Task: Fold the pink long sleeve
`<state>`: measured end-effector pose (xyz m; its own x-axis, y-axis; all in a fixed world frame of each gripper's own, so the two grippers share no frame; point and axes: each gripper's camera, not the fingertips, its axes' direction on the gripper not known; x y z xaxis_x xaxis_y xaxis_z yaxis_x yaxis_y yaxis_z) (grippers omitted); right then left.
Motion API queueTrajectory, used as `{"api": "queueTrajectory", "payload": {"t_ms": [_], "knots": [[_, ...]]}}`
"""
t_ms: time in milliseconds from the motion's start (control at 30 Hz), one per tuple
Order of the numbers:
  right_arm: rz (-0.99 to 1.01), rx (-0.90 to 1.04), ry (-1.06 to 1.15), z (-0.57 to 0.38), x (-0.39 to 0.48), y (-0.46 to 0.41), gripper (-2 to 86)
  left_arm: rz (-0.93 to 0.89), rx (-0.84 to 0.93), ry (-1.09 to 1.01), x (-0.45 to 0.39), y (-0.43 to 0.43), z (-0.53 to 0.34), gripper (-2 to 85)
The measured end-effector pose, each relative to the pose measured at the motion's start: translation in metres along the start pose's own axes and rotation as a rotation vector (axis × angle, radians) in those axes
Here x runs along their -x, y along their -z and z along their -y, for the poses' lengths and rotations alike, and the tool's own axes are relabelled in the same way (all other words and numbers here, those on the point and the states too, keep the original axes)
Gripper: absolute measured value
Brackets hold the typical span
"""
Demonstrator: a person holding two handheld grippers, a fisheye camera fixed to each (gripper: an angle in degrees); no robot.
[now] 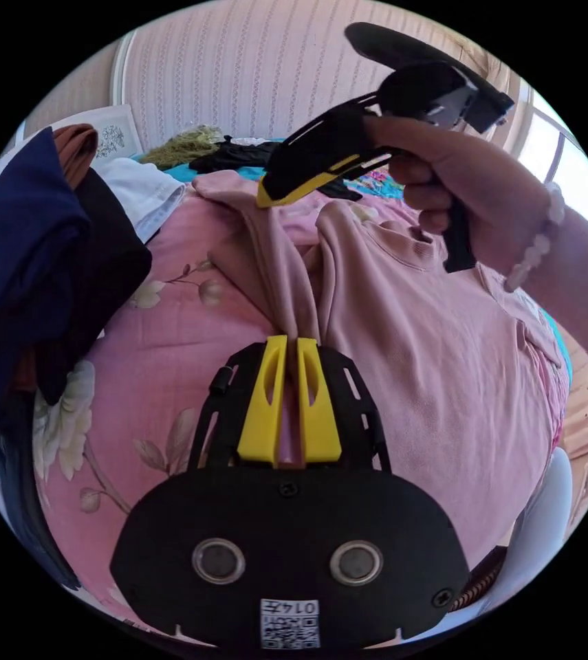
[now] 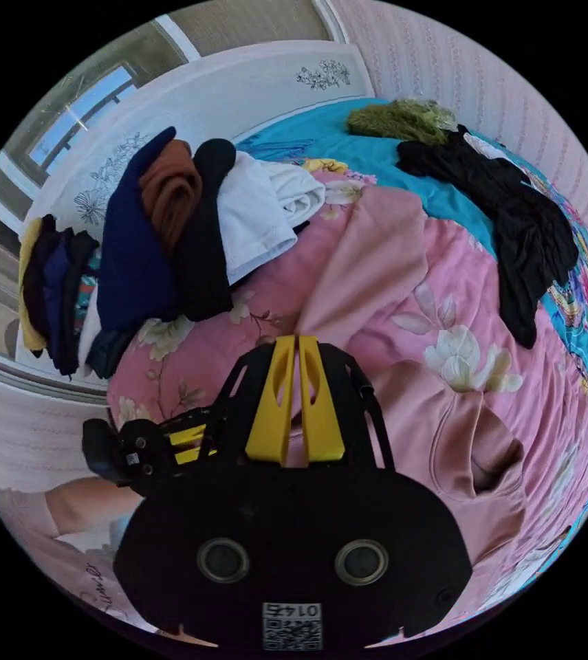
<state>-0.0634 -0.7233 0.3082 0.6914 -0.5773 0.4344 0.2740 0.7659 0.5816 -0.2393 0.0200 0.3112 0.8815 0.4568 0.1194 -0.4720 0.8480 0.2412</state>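
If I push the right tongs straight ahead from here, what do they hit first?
Probably the pink long-sleeve shirt's sleeve that the right tongs already pinch; it stretches ahead over the pink floral bedspread. Beyond lies the white folded garment, though depth is unclear.

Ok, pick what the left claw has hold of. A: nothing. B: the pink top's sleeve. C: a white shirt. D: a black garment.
B: in the left gripper view the left claw is shut on the sleeve of the pink top.
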Motion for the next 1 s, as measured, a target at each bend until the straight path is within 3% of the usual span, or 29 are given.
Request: {"api": "queueTrajectory", "payload": {"t_ms": [67,167,267,400,500,633,767,900,1000], "knots": [[0.059,-0.085,0.157,-0.028,0.018,0.027,0.5,0.033,-0.112,-0.076,0.001,0.036,-0.016,3.3],[0.128,-0.065,0.325,-0.070,0.038,0.037,0.3,0.025,-0.234,-0.070,0.015,0.093,-0.058,2.2],[0.073,0.141,0.380,-0.104,0.042,0.000,0.6,-0.070,-0.300,0.075,0.052,0.123,-0.102,-0.1],[0.039,0.244,0.275,-0.122,0.023,-0.040,4.1,-0.042,-0.234,0.193,0.089,0.122,-0.111,0.0],[0.079,0.154,0.172,-0.113,0.009,-0.039,9.4,-0.111,-0.222,0.230,0.108,0.117,-0.085,2.1],[0.015,0.000,0.080,-0.103,0.004,-0.043,12.8,-0.002,-0.187,0.202,0.114,0.091,-0.026,6.1],[0.043,-0.001,0.007,-0.107,-0.001,-0.077,13.8,-0.076,-0.083,0.288,0.125,0.041,0.019,10.1],[0.059,0.034,-0.009,-0.115,-0.005,-0.104,12.1,-0.069,0.066,0.320,0.130,-0.002,0.034,8.6],[0.115,0.036,0.013,-0.121,-0.008,-0.114,8.0,-0.049,0.099,0.251,0.127,-0.011,0.034,1.8]]}}
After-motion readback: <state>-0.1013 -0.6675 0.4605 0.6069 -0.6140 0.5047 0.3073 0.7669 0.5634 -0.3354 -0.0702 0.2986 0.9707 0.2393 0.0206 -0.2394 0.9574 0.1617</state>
